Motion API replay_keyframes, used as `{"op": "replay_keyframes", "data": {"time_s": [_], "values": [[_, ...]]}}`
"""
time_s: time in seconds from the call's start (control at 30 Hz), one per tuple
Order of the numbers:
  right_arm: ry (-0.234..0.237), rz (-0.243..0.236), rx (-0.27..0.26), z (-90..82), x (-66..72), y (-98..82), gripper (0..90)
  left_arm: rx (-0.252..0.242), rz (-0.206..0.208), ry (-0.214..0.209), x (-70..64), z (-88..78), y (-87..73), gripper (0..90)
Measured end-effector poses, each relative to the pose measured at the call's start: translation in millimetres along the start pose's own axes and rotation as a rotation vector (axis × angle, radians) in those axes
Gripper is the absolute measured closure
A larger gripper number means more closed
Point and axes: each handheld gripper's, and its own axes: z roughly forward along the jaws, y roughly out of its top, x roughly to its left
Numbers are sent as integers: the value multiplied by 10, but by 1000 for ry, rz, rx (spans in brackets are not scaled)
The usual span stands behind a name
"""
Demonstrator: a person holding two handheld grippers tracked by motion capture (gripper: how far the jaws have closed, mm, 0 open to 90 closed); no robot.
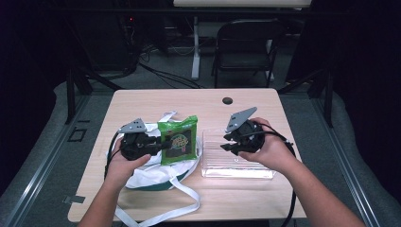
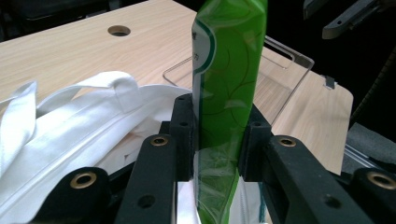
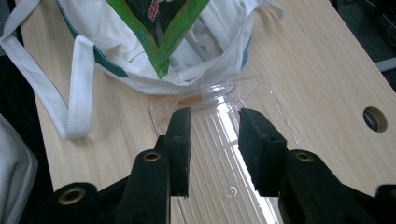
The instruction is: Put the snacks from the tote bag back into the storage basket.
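A green snack packet (image 1: 178,140) hangs upright over the white cloth bag (image 1: 156,171), and my left gripper (image 1: 163,146) is shut on its left edge. In the left gripper view both black pads press the packet (image 2: 226,88) edge-on, with the bag's white straps (image 2: 70,121) to the left. My right gripper (image 1: 227,142) hovers over the clear plastic tray (image 1: 236,163), tips pointing left toward the packet. In the right gripper view its jaws (image 3: 214,140) stand apart with nothing between them, above the ribbed tray (image 3: 224,154); the packet's lower corner (image 3: 161,37) and the bag (image 3: 121,51) lie beyond.
The wooden table (image 1: 156,101) has a round cable hole (image 1: 227,100) at the back. A long white strap (image 1: 184,198) trails toward the front edge. A black chair (image 1: 246,45) stands behind the table on the grey floor.
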Motion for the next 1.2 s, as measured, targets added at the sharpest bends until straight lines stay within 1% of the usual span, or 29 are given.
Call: {"op": "replay_keyframes", "data": {"time_s": [0.07, 0.17, 0.3, 0.37, 0.4, 0.53, 0.57, 0.73, 0.8, 0.9, 1.2], "values": [[0, -15, 2, -14, 7, 47, 635, -2, 1, -2, -10, 3, 4, 724], [8, -56, 7, -54, 12, 136, 623, 1, 3, -11, -23, 8, 9, 725], [19, -79, -6, -95, 10, 228, 605, -3, 8, -24, -44, 20, 15, 725], [22, -99, -5, -117, 1, 278, 598, -3, 14, -28, -57, 25, 18, 725], [24, -101, -6, -120, 2, 292, 596, -2, 18, -31, -62, 27, 21, 725], [28, -136, 7, -156, -12, 374, 588, -7, 19, -41, -82, 33, 27, 725], [29, -136, 1, -157, -10, 387, 584, -6, 22, -44, -83, 35, 29, 725], [30, -175, 11, -202, -12, 494, 552, 0, 28, -46, -100, 52, 30, 725], [34, -178, 9, -210, -12, 528, 543, 2, 32, -48, -110, 63, 31, 725], [33, -204, 29, -231, -21, 594, 533, 5, 37, -51, -126, 76, 34, 725], [31, -245, 59, -243, -52, 760, 513, 7, 50, -58, -159, 83, 46, 725]]}}
